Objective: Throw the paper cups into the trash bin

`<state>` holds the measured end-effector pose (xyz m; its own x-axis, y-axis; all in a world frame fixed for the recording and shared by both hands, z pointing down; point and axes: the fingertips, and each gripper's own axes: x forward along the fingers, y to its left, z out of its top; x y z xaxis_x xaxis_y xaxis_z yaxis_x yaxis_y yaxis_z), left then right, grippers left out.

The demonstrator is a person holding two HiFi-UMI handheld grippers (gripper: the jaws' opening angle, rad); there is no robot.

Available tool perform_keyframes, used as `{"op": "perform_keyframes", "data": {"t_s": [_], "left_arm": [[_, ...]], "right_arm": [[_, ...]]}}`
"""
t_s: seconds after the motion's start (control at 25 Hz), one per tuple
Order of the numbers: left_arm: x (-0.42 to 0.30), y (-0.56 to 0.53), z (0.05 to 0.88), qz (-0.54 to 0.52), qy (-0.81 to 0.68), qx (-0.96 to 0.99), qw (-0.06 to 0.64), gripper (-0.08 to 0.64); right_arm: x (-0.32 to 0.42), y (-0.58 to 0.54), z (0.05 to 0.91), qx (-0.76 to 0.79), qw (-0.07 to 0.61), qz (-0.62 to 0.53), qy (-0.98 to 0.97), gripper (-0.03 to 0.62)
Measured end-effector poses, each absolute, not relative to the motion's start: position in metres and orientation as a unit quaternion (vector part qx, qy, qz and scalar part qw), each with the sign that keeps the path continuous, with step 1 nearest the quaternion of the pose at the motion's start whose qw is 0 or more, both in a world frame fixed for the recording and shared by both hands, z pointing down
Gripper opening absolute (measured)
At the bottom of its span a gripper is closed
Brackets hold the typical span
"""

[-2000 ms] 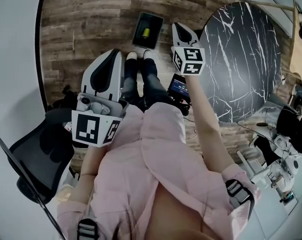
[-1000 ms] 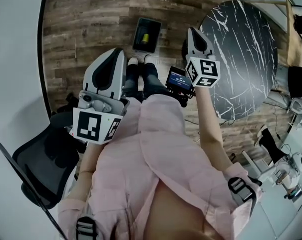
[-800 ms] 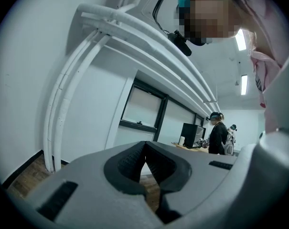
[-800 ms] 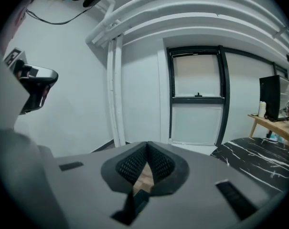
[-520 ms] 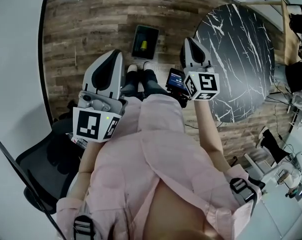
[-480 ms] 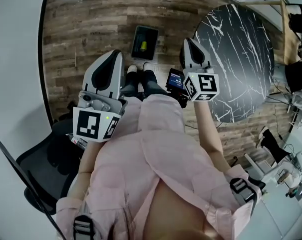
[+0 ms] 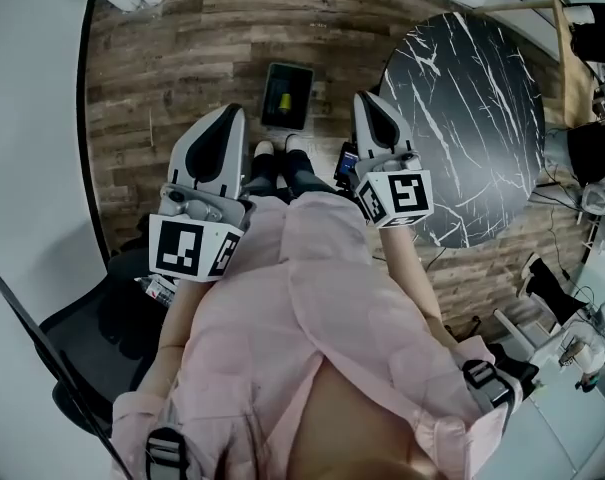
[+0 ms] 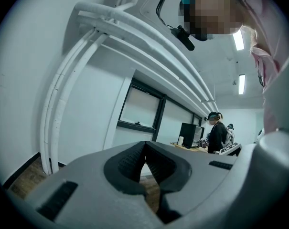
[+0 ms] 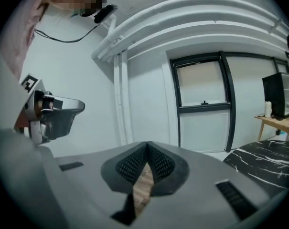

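Dark rectangular trash bin (image 7: 288, 69) upright on floor (image 7: 162, 68)

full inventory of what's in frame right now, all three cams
floor: one, brown wood planks, beneath everything
table: one, round, black marble with white veins, at the person's right
bin: one, dark, rectangular, on the floor ahead of the feet; something yellow inside
chair: one, black, behind the person's left side
window: one, black frame, in the white wall
bystanders: two, small and far, by a desk
paper cups: none in view
shirt: one, pink, the person's own
left hand-held gripper: one, white-grey, jaws together, empty
right hand-held gripper: one, white-grey, jaws together, empty
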<state>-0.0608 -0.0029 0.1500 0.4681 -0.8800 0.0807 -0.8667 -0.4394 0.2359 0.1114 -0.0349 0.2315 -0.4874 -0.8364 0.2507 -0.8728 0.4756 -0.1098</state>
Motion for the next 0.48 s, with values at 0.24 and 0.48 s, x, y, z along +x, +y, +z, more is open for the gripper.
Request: {"op": "perform_keyframes", "data": {"t_s": [0.24, 0.48], "left_arm": [[-0.058, -0.003, 0.156, -0.022, -0.517, 0.847, 0.123, 0.015], [-0.053, 0.003, 0.161, -0.017, -0.516, 0.847, 0.128, 0.015]], "right_arm": [[0.101, -0.02, 0.22, 0.489, 0.066, 0.118, -0.862, 0.029], [0.093, -0.007, 0.217, 0.477, 0.074, 0.114, -0.868, 0.029]]}}
